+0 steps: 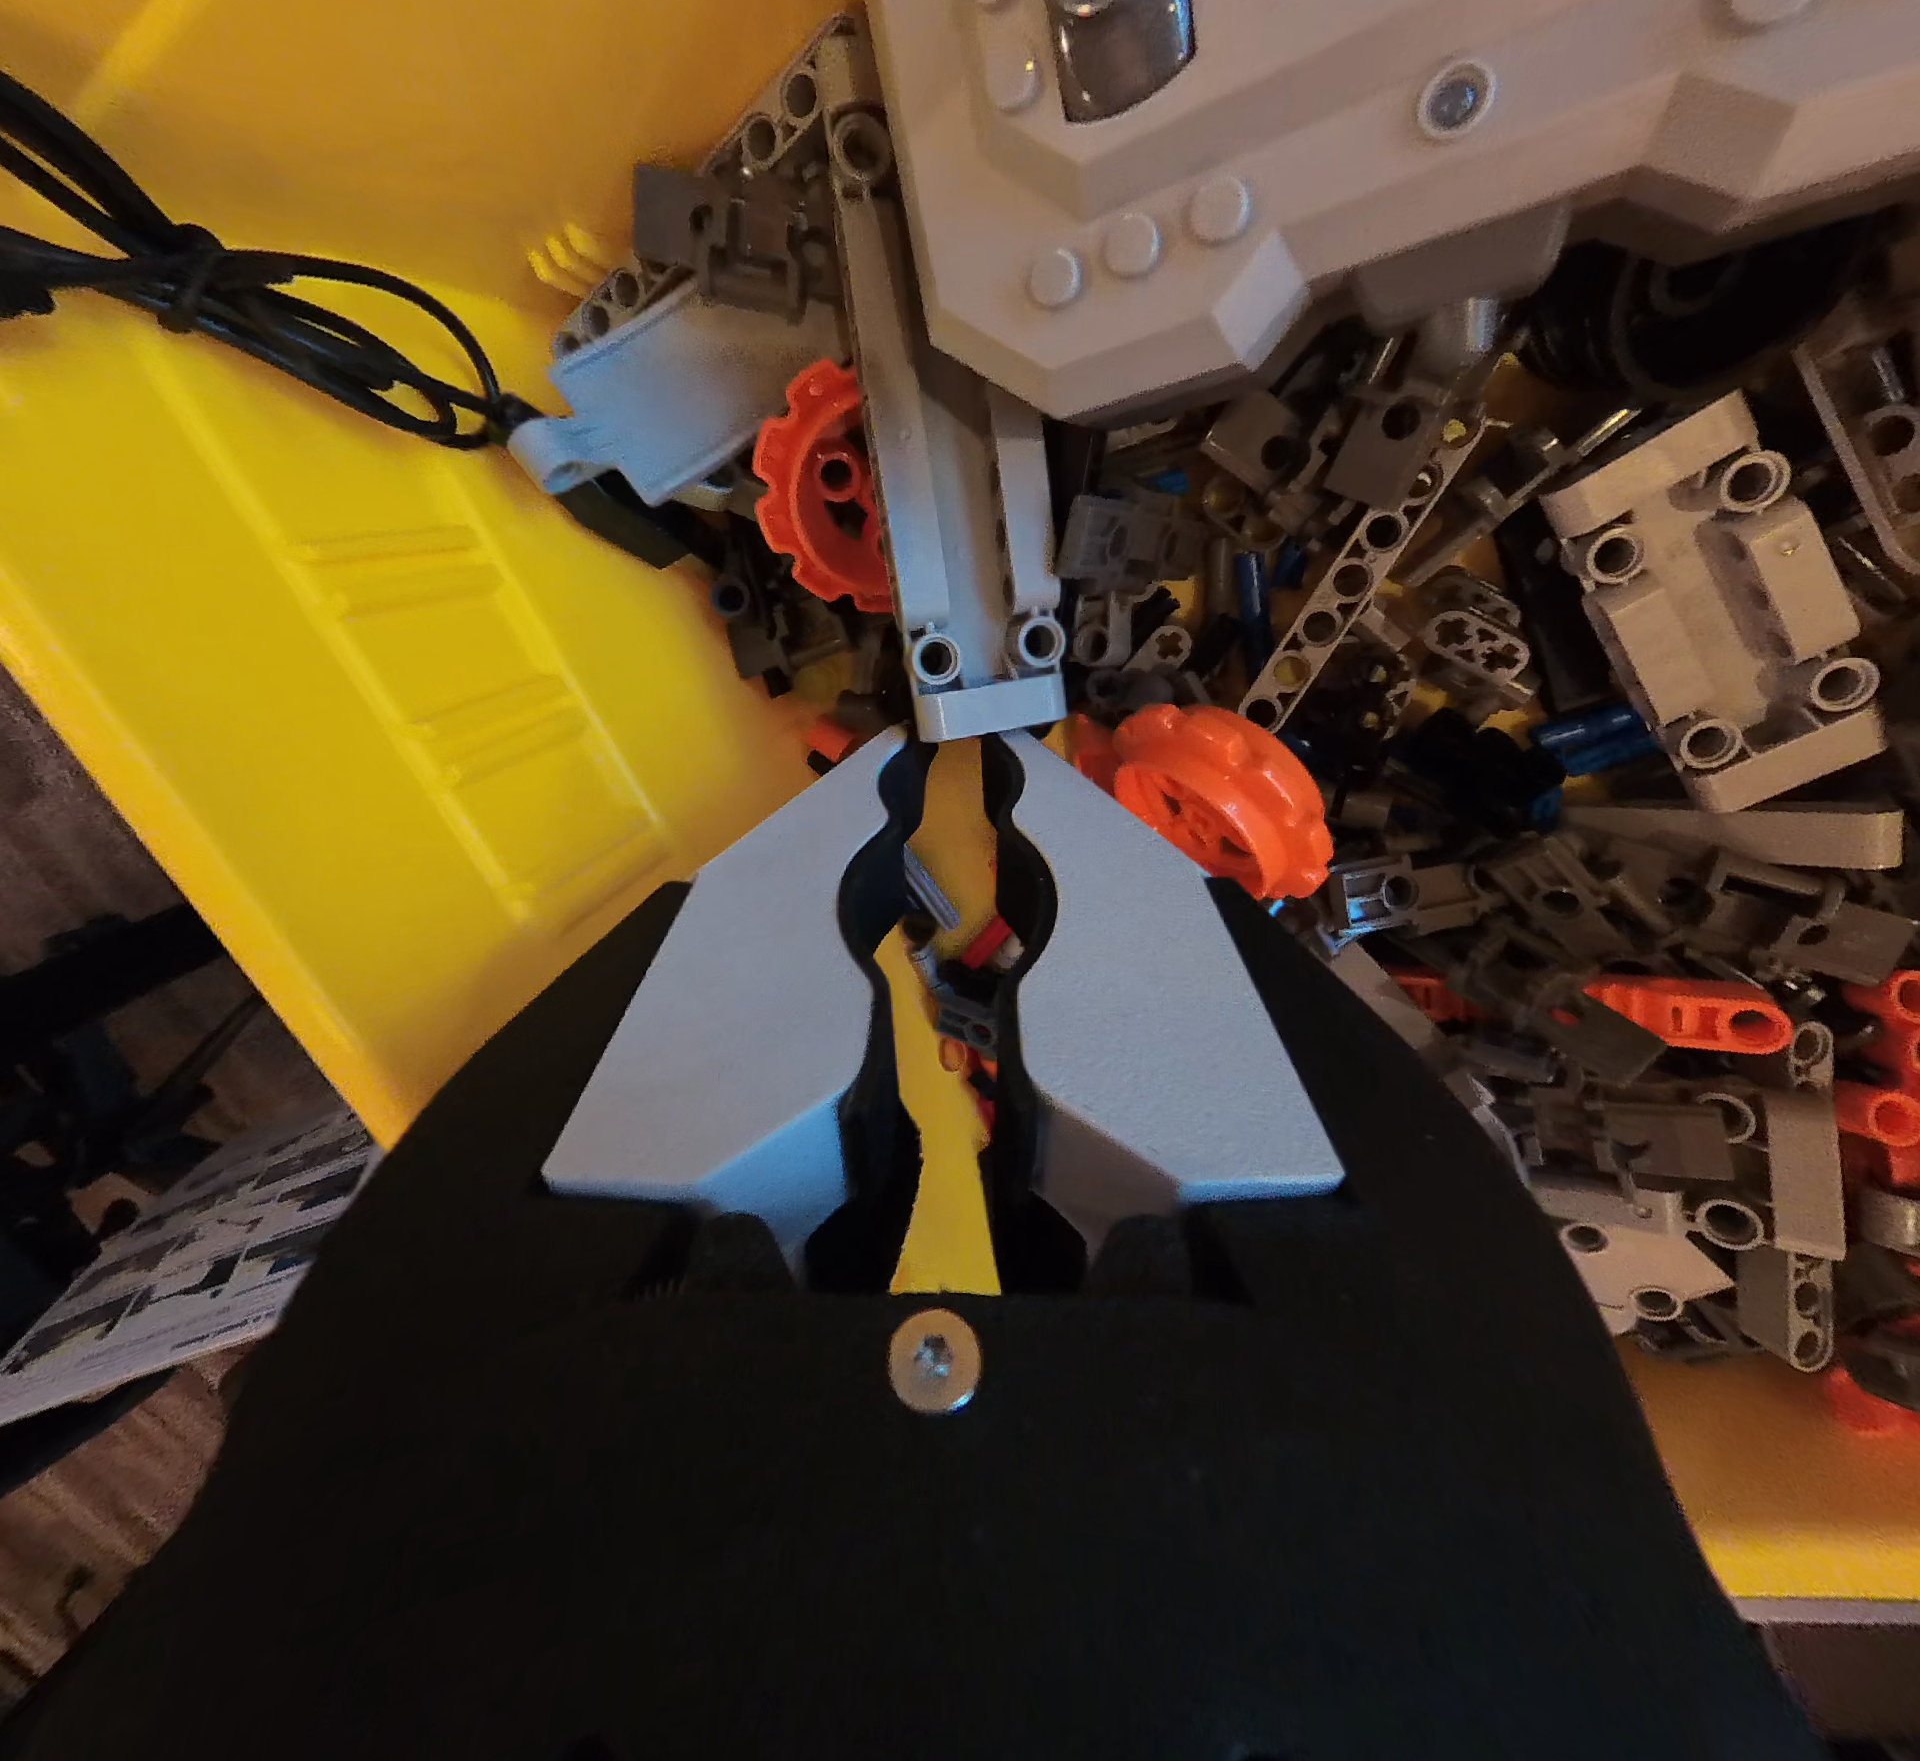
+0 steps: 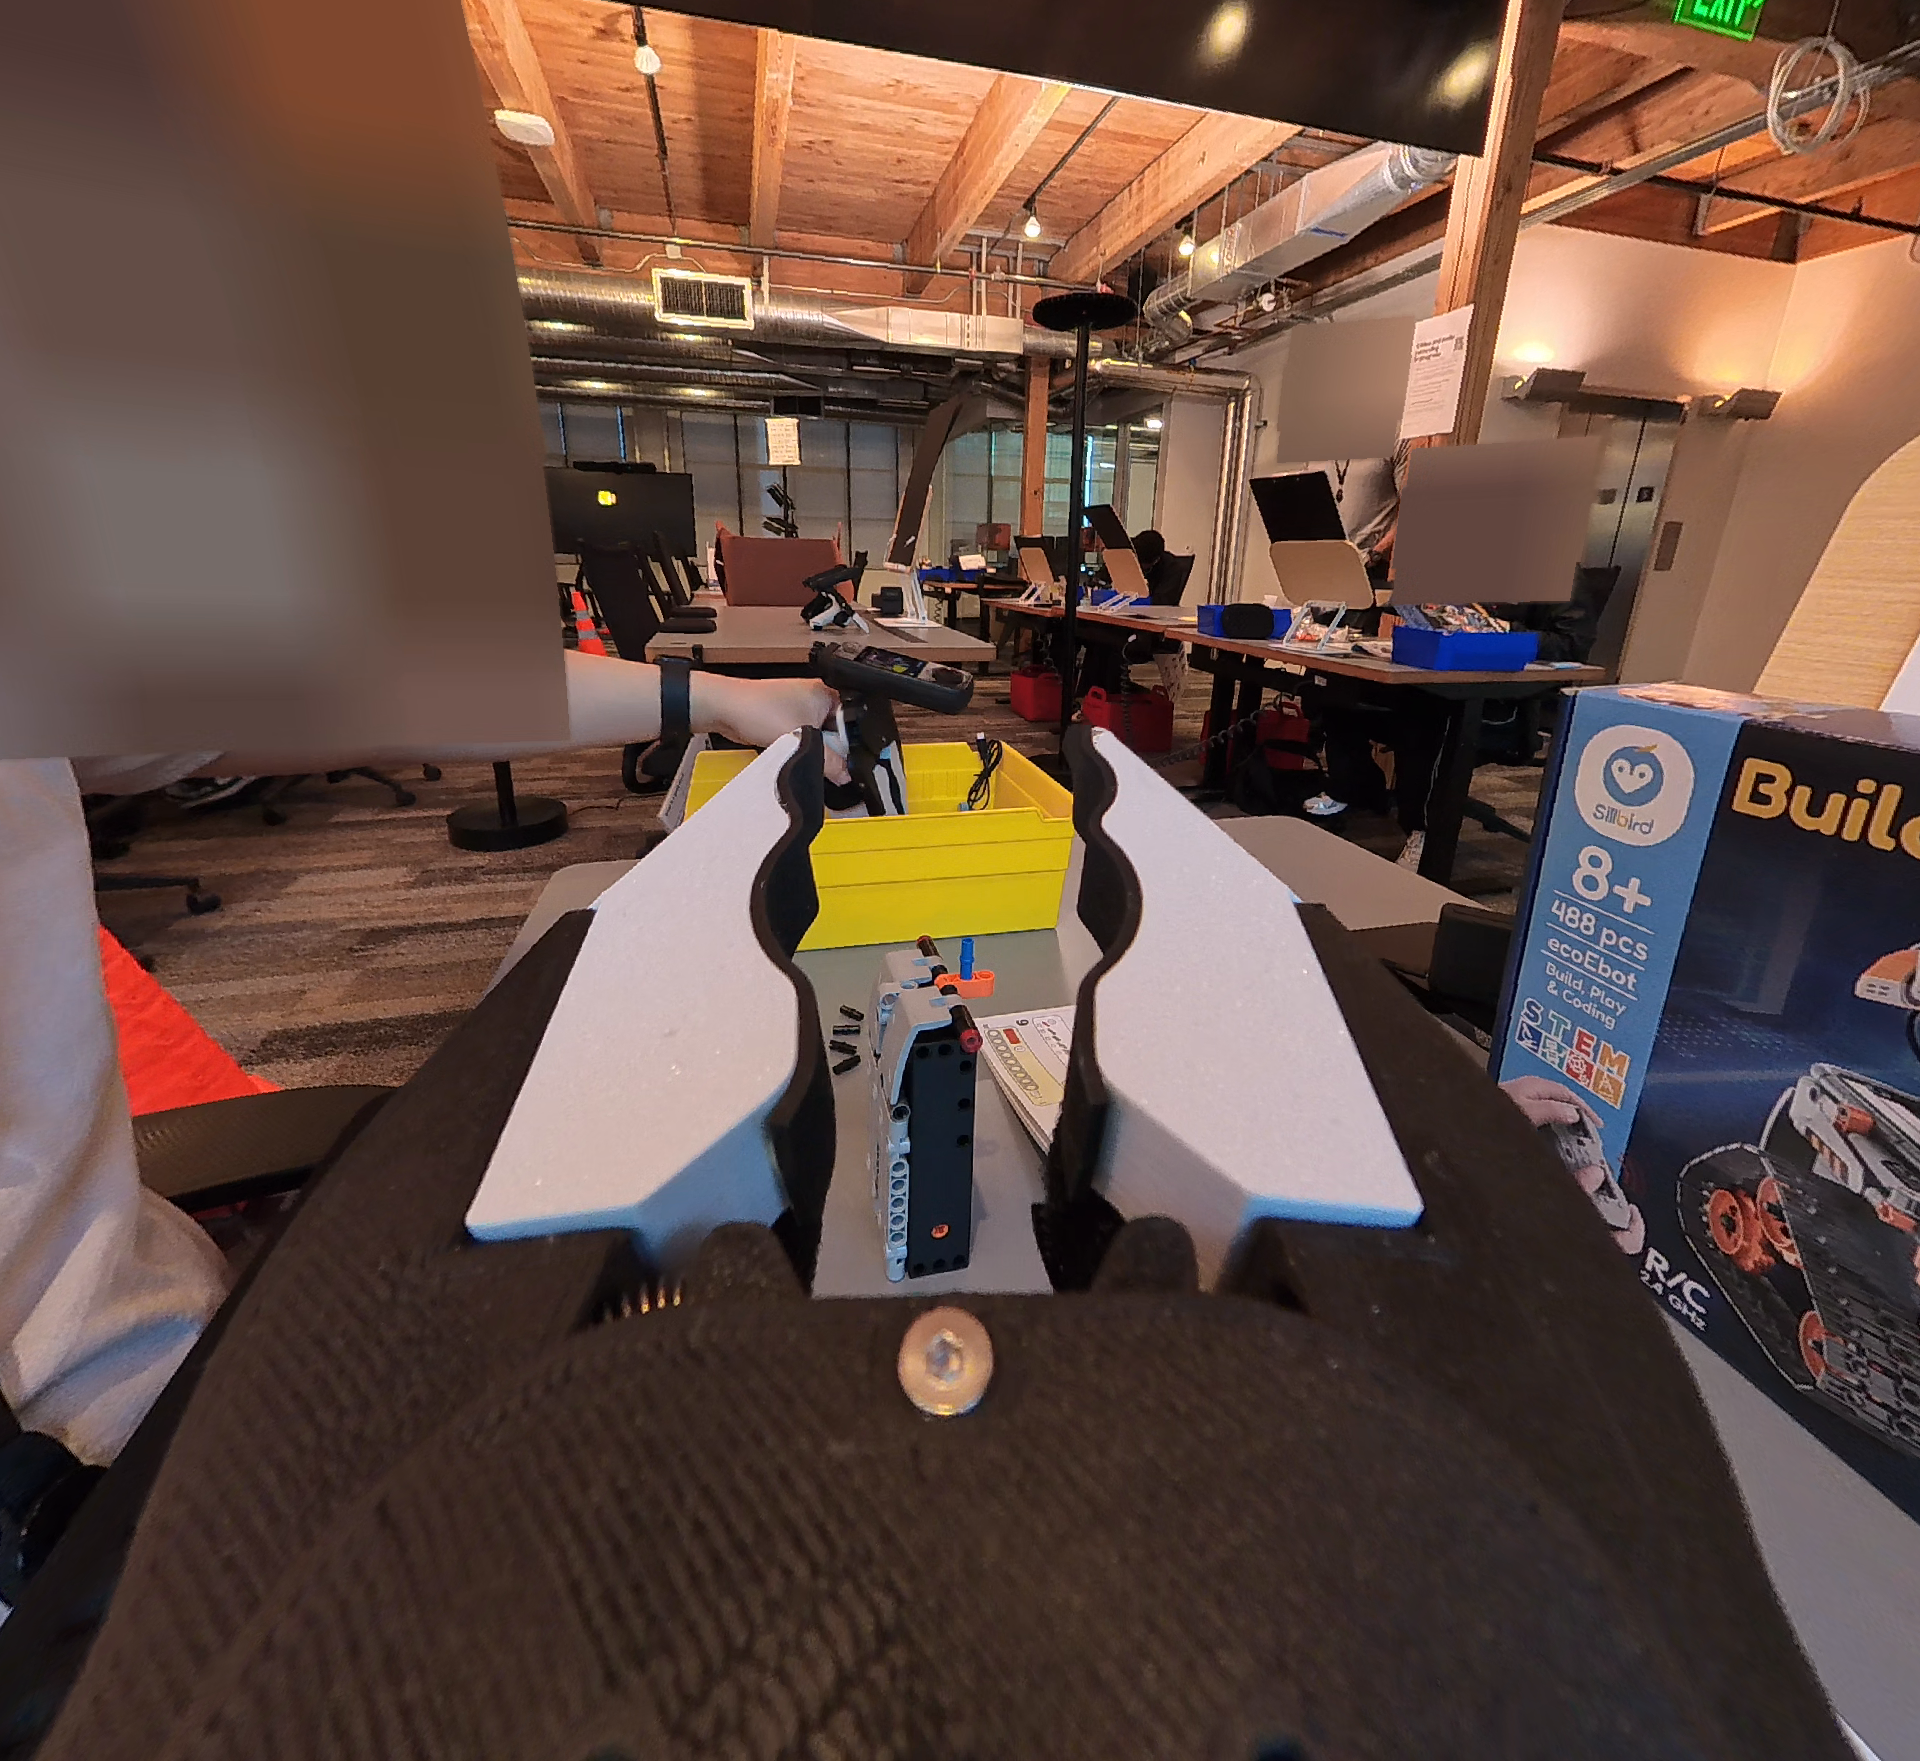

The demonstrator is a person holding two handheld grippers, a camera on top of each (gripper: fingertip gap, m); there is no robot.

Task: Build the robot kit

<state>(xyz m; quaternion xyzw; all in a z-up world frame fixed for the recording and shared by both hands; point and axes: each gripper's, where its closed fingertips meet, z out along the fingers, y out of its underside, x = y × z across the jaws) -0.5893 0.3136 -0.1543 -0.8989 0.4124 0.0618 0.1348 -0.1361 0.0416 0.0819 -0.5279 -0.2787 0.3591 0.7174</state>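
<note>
Clearly the biggest thing here is the yellow bin (image 1: 312,631), standing on the grey counter (image 2: 1340,870) and heaped with grey, black and orange building parts. A large pale-grey studded housing (image 1: 1299,153) lies on top of the heap, with a bundled black cable (image 1: 208,288) draped over the bin's wall. Beside the right claw, a blue product box (image 2: 1704,1036) stands on the counter.

The left claw (image 1: 961,755) reaches into the bin, its fingers drawn nearly together with only a narrow slit between them; its tips sit just against the end of a long light-grey beam (image 1: 956,568), but whether they pinch it cannot be told. An orange gear (image 1: 1216,797) lies just beside the right fingertip.

The right claw (image 2: 940,776) hovers wide open and empty above the counter, over a small grey-and-black block assembly (image 2: 925,1119). A printed instruction sheet (image 2: 1029,1067) and a few loose black pins (image 2: 847,1036) lie next to it.

Judging from this, the beam is wedged under the housing, so a pull could shift the whole heap or slip off the tips.
</note>
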